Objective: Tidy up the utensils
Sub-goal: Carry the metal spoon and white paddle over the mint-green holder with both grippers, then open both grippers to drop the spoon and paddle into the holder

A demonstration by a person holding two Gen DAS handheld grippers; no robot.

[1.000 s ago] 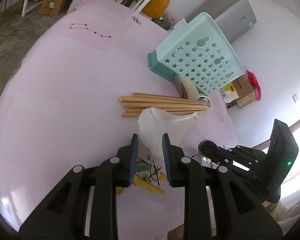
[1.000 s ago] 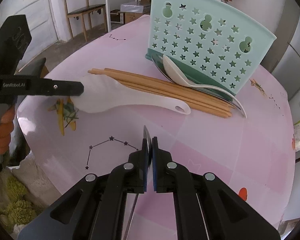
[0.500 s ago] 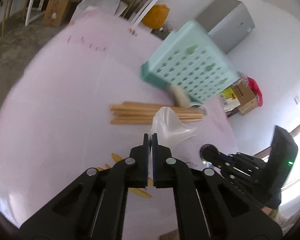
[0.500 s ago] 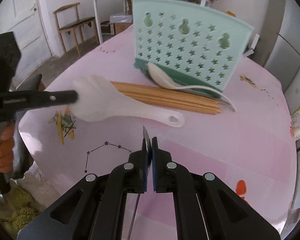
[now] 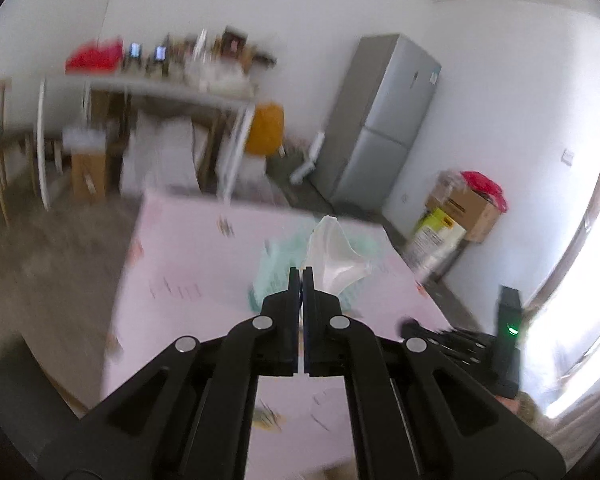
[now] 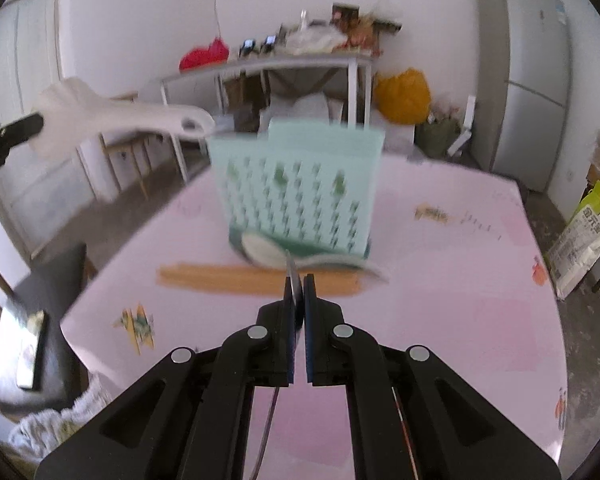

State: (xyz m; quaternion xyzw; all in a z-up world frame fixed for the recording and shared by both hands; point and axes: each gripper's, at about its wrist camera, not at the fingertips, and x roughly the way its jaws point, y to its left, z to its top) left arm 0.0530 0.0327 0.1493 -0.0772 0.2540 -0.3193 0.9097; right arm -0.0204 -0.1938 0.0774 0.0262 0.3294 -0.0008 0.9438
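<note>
Pink tablecloth [image 6: 440,280] covers the table, with a cluttered side table and a grey refrigerator [image 6: 528,68] against the white wall behind; both views are smeared by motion. 1 mint-green perforated utensil holder [image 6: 300,184] stands upright near the table's middle; a bundle of wooden chopsticks [image 6: 228,280] lies flat just in front of it, and a white ceramic spoon [image 6: 260,250] rests at its base, touching or overlapping the chopsticks. Left gripper [image 5: 301,274]: jaws fully closed on the broad end of a white plastic rice paddle [image 6: 112,114], which is held high above the table with its handle end, the one with the hanging hole, pointing toward the holder's top edge. Right gripper [image 6: 299,280]: jaws fully closed on a thin metal utensil [image 6: 293,270], seen edge-on; its type cannot be told. Hazards, as judgement: the paddle is gripped at 1 end only, so a fast swing may rotate it in the pads or let it slip; the handle may strike the holder's rim and tip the light holder; with 2 grippers converging on 1 opening, the tools may collide; a low pass may scatter the chopsticks or drag the spoon.
</note>
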